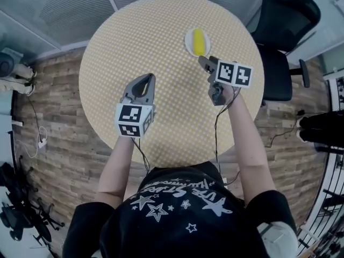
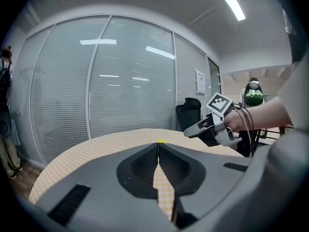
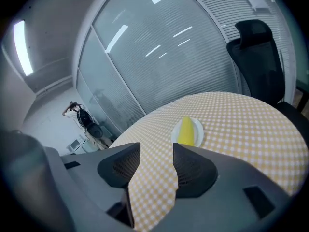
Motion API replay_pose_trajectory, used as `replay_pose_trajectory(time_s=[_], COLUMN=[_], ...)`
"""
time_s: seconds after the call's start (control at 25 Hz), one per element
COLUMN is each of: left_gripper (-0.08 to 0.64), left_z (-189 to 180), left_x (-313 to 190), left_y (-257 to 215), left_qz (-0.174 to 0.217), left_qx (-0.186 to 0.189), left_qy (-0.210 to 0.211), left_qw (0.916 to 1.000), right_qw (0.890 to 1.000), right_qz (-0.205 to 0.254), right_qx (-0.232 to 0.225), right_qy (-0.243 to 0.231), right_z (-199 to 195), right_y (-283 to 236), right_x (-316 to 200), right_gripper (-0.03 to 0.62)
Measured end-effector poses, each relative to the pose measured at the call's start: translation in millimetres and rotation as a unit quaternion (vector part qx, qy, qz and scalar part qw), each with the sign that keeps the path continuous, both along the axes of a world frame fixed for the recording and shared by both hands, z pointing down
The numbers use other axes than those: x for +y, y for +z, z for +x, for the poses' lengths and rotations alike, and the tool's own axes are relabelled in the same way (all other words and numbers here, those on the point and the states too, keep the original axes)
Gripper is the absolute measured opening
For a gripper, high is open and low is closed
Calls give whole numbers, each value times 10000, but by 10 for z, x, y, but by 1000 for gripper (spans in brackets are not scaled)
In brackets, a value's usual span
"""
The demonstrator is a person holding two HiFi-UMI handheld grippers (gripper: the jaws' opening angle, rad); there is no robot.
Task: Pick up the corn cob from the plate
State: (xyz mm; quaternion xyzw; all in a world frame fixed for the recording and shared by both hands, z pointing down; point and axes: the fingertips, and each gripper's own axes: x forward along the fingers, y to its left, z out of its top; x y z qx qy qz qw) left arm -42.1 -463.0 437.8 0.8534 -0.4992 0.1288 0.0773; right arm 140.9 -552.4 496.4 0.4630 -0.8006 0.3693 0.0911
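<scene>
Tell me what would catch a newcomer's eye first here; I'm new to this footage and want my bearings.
A yellow corn cob on a small white plate stands out at the far right of the round checked table. The right gripper points at it from just short of the plate, fingers apart with nothing between them. The left gripper is over mid-table, fingers together.

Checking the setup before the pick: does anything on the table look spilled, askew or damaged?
Nothing stands out. The corn cob lies whole on the white plate, which sits flat on the checked table. The right gripper is open just short of the plate; the left gripper is shut and empty.
</scene>
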Motion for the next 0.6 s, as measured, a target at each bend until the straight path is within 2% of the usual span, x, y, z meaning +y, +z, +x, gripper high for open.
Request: replay_pose_trajectory(time_s=[0.12,0.44,0.6], left_gripper=[11,11,11], left_z=[40,29,-3], left_x=[-127,-376,-463], left_y=[94,335,385], left_qz=[-101,-386,-450], left_qx=[-37,-38,-26], left_qy=[-34,-152,-237], left_qw=[9999,9991,9987], right_qw=[9995,9948,9919], right_qz=[-299,-811,-1017], right_qx=[-11,599,751], right_qy=[94,120,79], right_z=[35,79,44], right_y=[191,628,802], right_x=[-323,-1007,-1220], right_gripper=[209,236,238])
